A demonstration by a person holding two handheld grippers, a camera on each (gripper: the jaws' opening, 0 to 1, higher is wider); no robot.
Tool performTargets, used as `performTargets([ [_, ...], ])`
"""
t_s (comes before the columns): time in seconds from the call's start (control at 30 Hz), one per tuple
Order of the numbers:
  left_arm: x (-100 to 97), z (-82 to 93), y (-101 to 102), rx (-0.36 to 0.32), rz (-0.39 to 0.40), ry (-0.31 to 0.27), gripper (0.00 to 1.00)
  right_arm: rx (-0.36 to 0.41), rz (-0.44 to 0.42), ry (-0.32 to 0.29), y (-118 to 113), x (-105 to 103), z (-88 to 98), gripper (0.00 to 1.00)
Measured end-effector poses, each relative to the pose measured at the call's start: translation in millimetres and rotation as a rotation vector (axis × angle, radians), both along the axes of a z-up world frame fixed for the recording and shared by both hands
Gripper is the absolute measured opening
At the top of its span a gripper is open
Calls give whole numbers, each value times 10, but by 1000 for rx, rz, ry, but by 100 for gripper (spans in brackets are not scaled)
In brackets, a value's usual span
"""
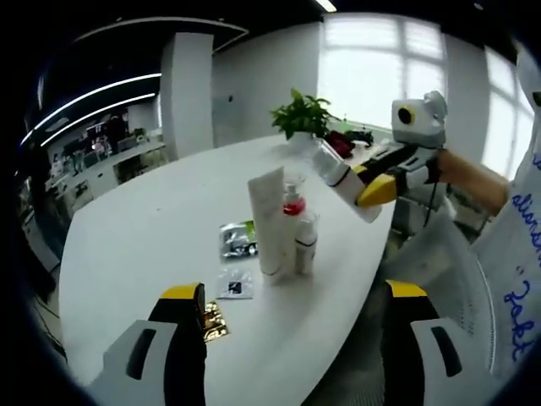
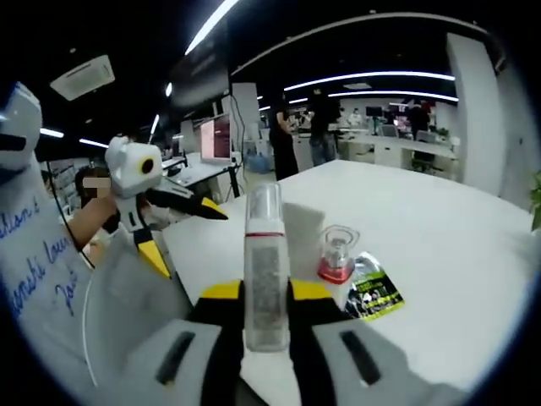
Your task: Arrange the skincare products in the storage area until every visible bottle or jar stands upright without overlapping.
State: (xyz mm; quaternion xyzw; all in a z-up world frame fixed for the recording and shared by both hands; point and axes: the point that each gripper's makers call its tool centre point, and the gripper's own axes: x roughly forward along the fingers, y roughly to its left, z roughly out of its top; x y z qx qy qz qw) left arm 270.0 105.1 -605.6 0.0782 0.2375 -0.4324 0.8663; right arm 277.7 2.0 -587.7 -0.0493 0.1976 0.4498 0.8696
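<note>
A tall white tube (image 1: 268, 222), a pump bottle with a red collar (image 1: 292, 205) and a small white bottle (image 1: 306, 243) stand upright and close together on the white table (image 1: 152, 228). My left gripper (image 1: 294, 292) hovers open in front of them with nothing between its jaws. My right gripper (image 1: 365, 182) is shut on a white bottle with a clear cap (image 1: 336, 169), holding it tilted in the air right of the group. In the right gripper view that bottle (image 2: 264, 271) rises upright between my right gripper's (image 2: 265, 292) jaws, with the red-collared bottle (image 2: 337, 254) beyond and the left gripper (image 2: 182, 233) open at the left.
Flat sachets lie on the table: a green-and-silver one (image 1: 238, 239) (image 2: 373, 293), a small silver one (image 1: 235, 283) and a gold one (image 1: 212, 320) by my left jaw. A potted plant (image 1: 303, 116) stands at the far edge. A person's sleeve (image 1: 520, 254) fills the right side.
</note>
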Motion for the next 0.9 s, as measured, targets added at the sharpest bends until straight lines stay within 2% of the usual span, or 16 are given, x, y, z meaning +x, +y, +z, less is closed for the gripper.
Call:
performTargets([
  [0.17,-11,0,-29,-26,-5,11,75,-6,22,3,150,-46,-68,18],
  [0.27,-29,20,-63,-87,-3,45,64,-23,35,2,220,-70,-122,18],
  [0.4,-41,10,-73,-98,0,54,54,-21,50,13,303,-109,-173,19],
  [0.57,-21,53,-93,-164,24,68,49,-20,56,21,340,-106,-219,19],
  [0.73,28,115,-129,-262,71,88,45,-19,58,20,395,-100,-240,19],
  [0.9,53,137,-179,-314,91,110,44,-8,68,22,478,-115,-235,19],
])
